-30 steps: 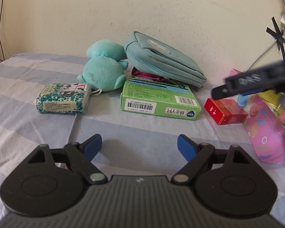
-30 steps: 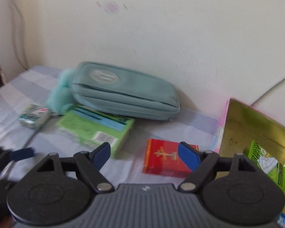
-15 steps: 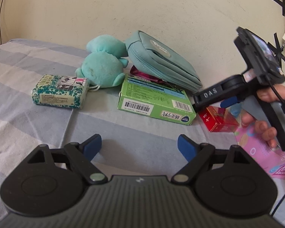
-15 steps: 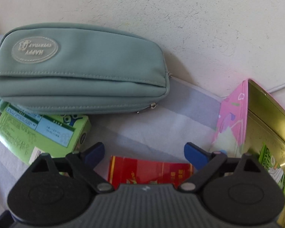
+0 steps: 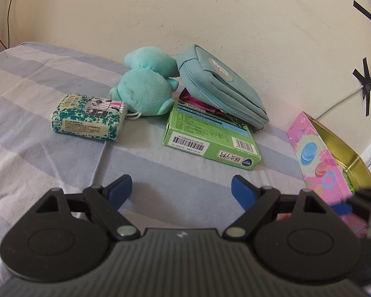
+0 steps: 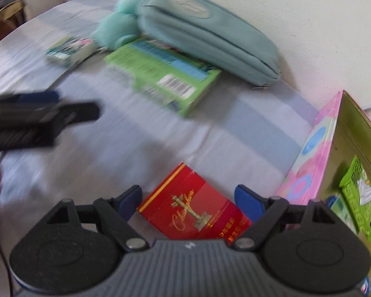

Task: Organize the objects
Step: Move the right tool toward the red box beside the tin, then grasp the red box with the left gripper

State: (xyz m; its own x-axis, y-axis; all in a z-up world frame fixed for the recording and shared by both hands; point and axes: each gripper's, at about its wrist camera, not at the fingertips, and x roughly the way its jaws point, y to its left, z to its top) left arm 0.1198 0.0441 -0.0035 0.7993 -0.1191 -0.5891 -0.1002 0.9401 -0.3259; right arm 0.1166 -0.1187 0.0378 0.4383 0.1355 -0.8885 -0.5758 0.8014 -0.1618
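Observation:
My right gripper (image 6: 189, 199) is closing its jaws on a red cigarette box (image 6: 193, 212). The box sits slantwise between the blue pads and stays sharp while the bed behind it blurs. A pink tin (image 6: 309, 163) with a gold inside stands open just to its right. In the left wrist view my left gripper (image 5: 181, 189) hovers open over the striped sheet with nothing between its fingers. Beyond it lie a green box (image 5: 210, 136), a teal pouch (image 5: 222, 94), a teal plush (image 5: 146, 89) and a patterned tissue pack (image 5: 89, 118).
A green packet (image 6: 358, 193) lies inside the tin. A wall runs close behind the objects, with a white cable (image 5: 338, 101) and black tape crosses on it. The striped bed sheet (image 5: 37, 148) stretches to the left and front.
The right gripper swung from beside the pouch down to the lower right. The red box has left its spot beside the green box and now sits between the right pads. The left gripper barely moved.

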